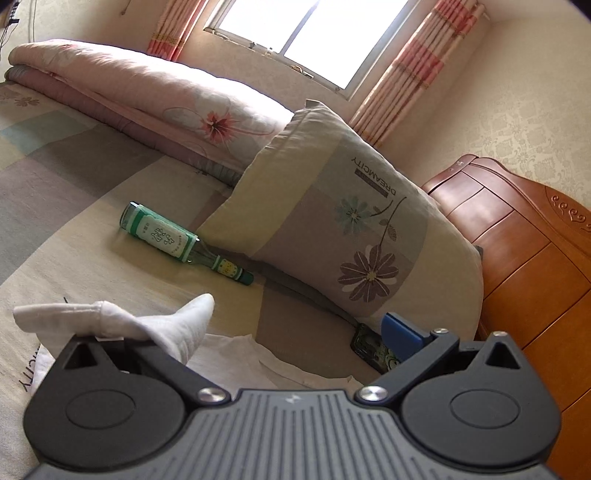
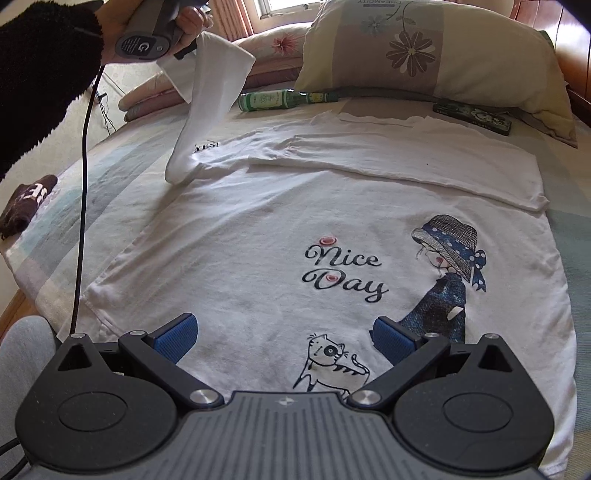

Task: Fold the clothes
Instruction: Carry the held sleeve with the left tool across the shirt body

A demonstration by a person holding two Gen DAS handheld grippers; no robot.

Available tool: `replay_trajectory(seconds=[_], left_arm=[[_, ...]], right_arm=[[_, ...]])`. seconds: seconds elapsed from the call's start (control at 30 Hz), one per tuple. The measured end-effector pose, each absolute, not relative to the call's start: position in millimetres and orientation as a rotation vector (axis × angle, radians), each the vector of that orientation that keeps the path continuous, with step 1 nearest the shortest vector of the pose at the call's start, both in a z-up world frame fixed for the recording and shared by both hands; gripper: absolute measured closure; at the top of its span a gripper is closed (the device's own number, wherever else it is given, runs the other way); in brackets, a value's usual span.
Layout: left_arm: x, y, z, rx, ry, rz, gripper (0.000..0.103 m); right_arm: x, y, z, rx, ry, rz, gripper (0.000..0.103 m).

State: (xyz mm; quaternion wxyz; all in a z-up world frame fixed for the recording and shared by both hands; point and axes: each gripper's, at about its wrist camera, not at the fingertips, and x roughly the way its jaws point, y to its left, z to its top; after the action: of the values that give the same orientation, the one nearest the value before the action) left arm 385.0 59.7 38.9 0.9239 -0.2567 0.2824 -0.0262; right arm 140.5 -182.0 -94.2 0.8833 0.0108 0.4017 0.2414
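A white T-shirt (image 2: 295, 221) printed with "Nice Day", a girl in a hat and a cat is spread flat on the bed (image 2: 48, 229), its far sleeve already folded across the upper part. The right hand-held gripper (image 2: 284, 338) is held low over the near hem of the shirt, its blue-padded jaws spread wide with nothing between them; the cat print lies between and just beyond the pads. The left hand-held gripper (image 1: 258, 332) is raised at the far left corner of the shirt, gripped by a hand (image 2: 184, 22) in a dark fleecy sleeve (image 2: 40, 74). One white sleeve of the shirt (image 2: 210, 103) is lifted by it, hanging down to the bed in a taut fold; in the left wrist view the cloth is bunched over the left finger while the right blue pad stands well apart, so whether the jaws are clamped cannot be told. Beyond the shirt lie a green glass bottle (image 2: 284, 99) on its side, a flowered pillow (image 2: 424, 51), a phone in a patterned case (image 2: 474, 116), and a folded pink quilt (image 1: 122, 96).
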Motion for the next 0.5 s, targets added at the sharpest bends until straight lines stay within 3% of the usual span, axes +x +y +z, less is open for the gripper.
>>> replay_trajectory(seconds=[0.5], left_arm=[[413,-14,19,-0.438,0.661,-0.126,0.001]], right_arm=[[135,-186,-92,-0.055,0.845,0.485,0.0]])
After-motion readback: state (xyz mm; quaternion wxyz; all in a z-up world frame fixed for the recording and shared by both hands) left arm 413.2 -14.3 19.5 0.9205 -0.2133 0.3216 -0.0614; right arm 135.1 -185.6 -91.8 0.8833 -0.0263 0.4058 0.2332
